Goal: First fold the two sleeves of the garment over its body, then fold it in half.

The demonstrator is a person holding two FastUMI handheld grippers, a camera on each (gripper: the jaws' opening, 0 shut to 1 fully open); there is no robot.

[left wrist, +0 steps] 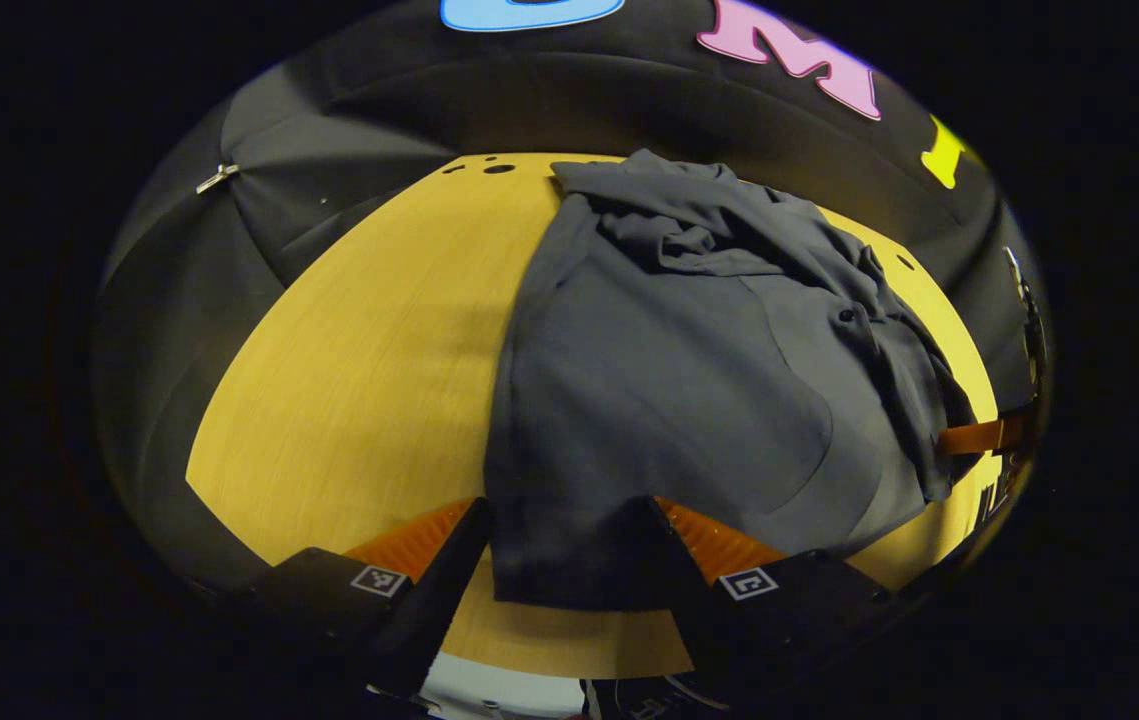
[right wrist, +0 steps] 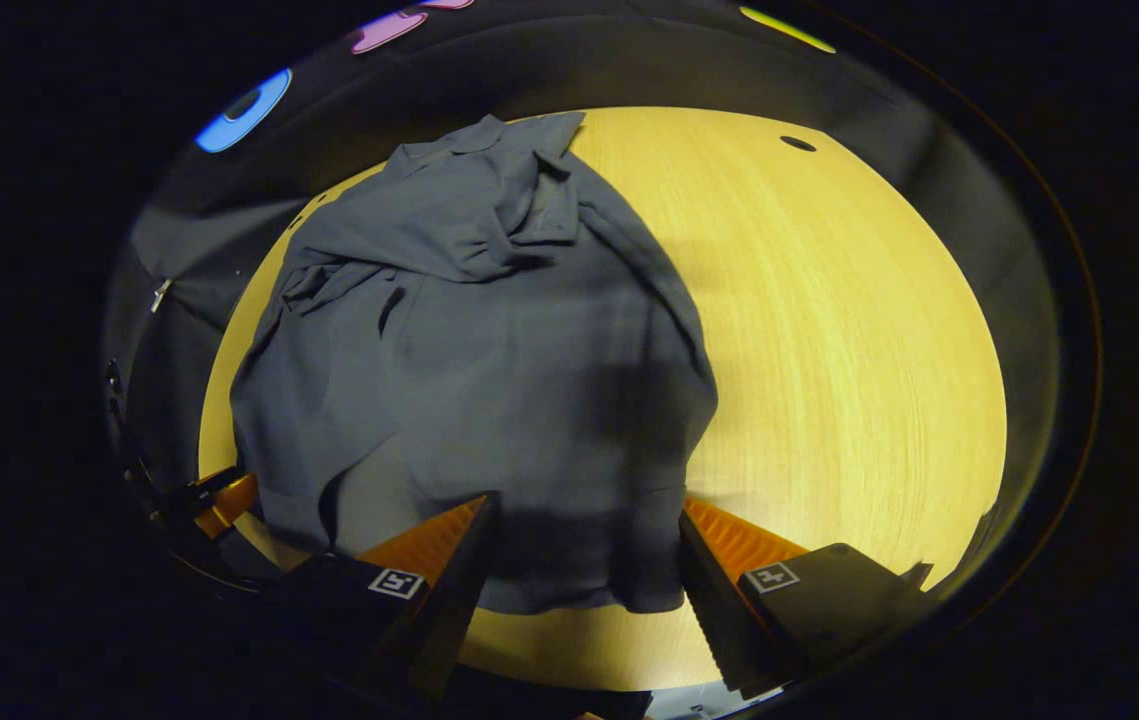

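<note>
A dark grey shirt point(left wrist: 669, 380) lies on the yellow wooden table point(left wrist: 359, 380), hem near me and collar at the far end. Its sleeves lie bunched point(left wrist: 674, 235) over the upper body. My left gripper point(left wrist: 569, 520) is open, its fingers straddling the hem's near left corner, which lies between them. In the right gripper view the shirt point(right wrist: 489, 370) covers the left half of the table point(right wrist: 829, 350). My right gripper point(right wrist: 584, 520) is open too, with the hem's right corner between its fingers. Each gripper appears at the edge of the other's view: right gripper point(left wrist: 979, 437), left gripper point(right wrist: 219, 500).
The table's near edge runs just below both grippers. Small round holes point(left wrist: 499, 168) point(right wrist: 797, 143) sit in the tabletop near its far edge. Bare wood stretches left of the shirt in the left gripper view and right of it in the right gripper view.
</note>
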